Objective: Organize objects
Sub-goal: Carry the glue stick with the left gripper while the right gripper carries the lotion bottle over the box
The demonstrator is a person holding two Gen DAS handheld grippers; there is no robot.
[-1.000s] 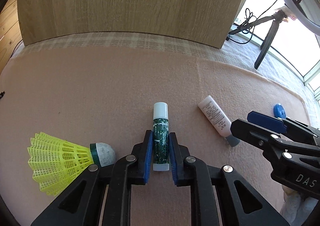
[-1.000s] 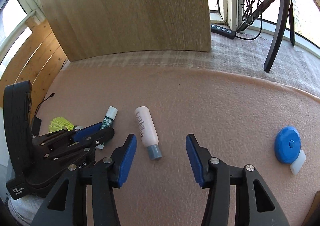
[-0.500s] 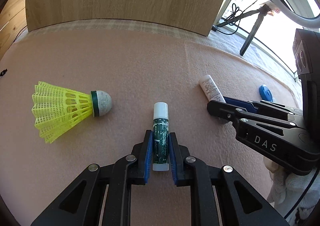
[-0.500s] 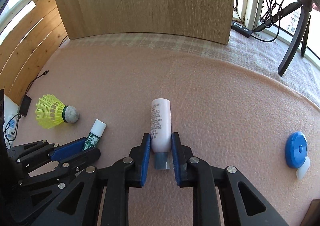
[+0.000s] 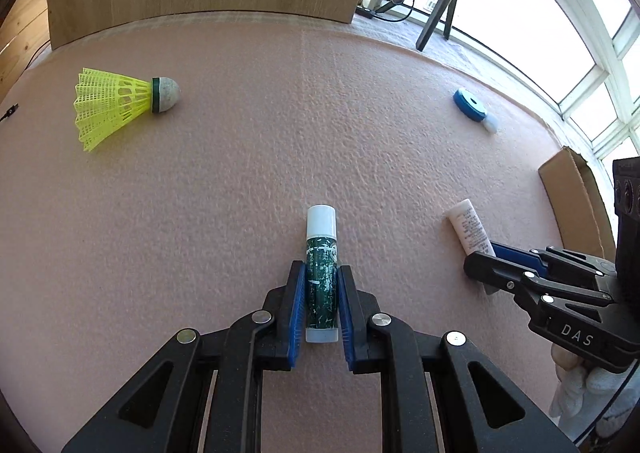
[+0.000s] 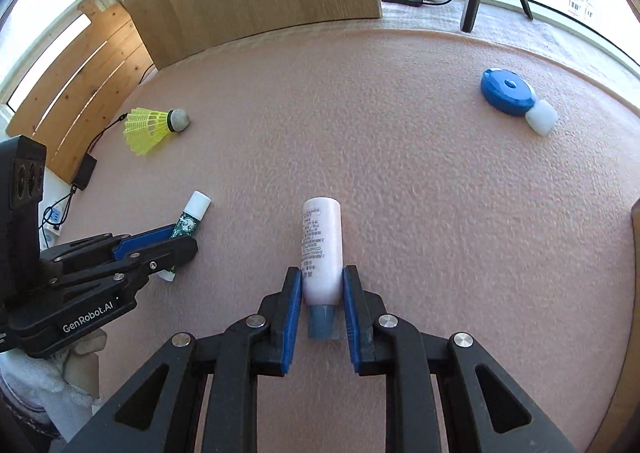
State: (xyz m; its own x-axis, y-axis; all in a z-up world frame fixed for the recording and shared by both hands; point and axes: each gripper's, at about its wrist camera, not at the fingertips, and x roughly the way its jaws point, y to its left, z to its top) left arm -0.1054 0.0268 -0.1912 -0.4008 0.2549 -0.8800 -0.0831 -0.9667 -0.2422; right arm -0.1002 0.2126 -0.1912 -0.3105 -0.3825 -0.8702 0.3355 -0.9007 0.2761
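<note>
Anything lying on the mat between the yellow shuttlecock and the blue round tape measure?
Nothing: in the right wrist view, only bare pink mat runs between the yellow plastic shuttlecock and the blue round tape measure.

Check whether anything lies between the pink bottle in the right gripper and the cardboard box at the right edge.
Nothing visible does. The right gripper is shut on the pink bottle, and only bare pink mat lies between it and the cardboard box.
</note>
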